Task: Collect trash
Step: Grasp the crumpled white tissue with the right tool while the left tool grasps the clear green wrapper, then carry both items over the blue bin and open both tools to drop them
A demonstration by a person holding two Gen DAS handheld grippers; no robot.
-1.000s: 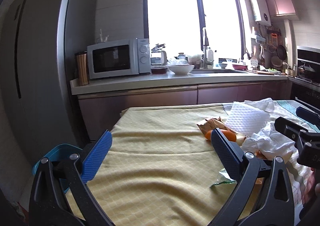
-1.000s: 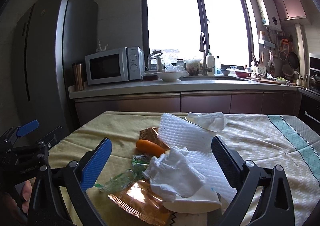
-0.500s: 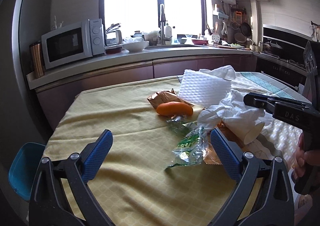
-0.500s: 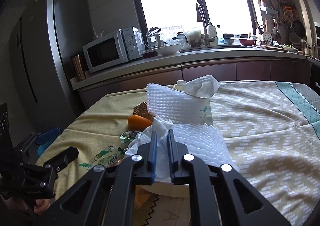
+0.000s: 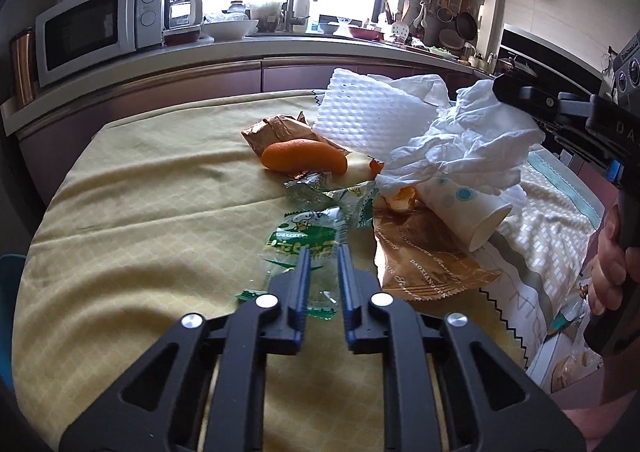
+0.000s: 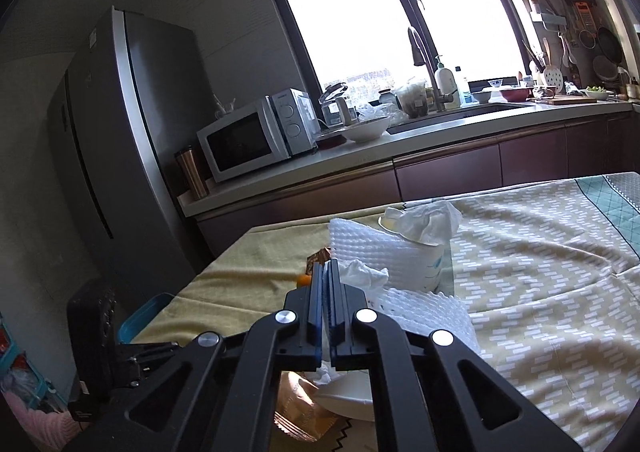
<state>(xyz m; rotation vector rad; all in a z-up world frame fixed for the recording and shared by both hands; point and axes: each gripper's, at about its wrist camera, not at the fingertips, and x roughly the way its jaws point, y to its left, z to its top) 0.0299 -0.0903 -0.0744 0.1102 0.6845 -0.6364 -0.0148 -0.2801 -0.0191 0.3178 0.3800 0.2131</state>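
A pile of trash lies on the yellow tablecloth [image 5: 140, 211]. In the left wrist view my left gripper [image 5: 322, 252] is closed on a clear green-printed wrapper [image 5: 304, 240] lying on the cloth. Beyond it are an orange peel [image 5: 304, 155], a brown wrapper [image 5: 424, 264], a tipped paper cup [image 5: 468, 211] and white paper towel [image 5: 372, 115]. My right gripper [image 6: 326, 272] is shut on a crumpled white tissue [image 5: 464, 147], lifted above the cup; a bit of tissue [image 6: 366, 276] shows beside its fingers.
A blue bin [image 6: 142, 316] stands on the floor left of the table. A second paper cup stuffed with tissue [image 6: 420, 228] stands further back on the cloth. Kitchen counter with microwave [image 6: 256, 131], fridge [image 6: 120, 155] and sink lies beyond.
My left gripper moved forward and closed onto the green wrapper. My right gripper, shut on the tissue, has risen and lifted it off the pile.
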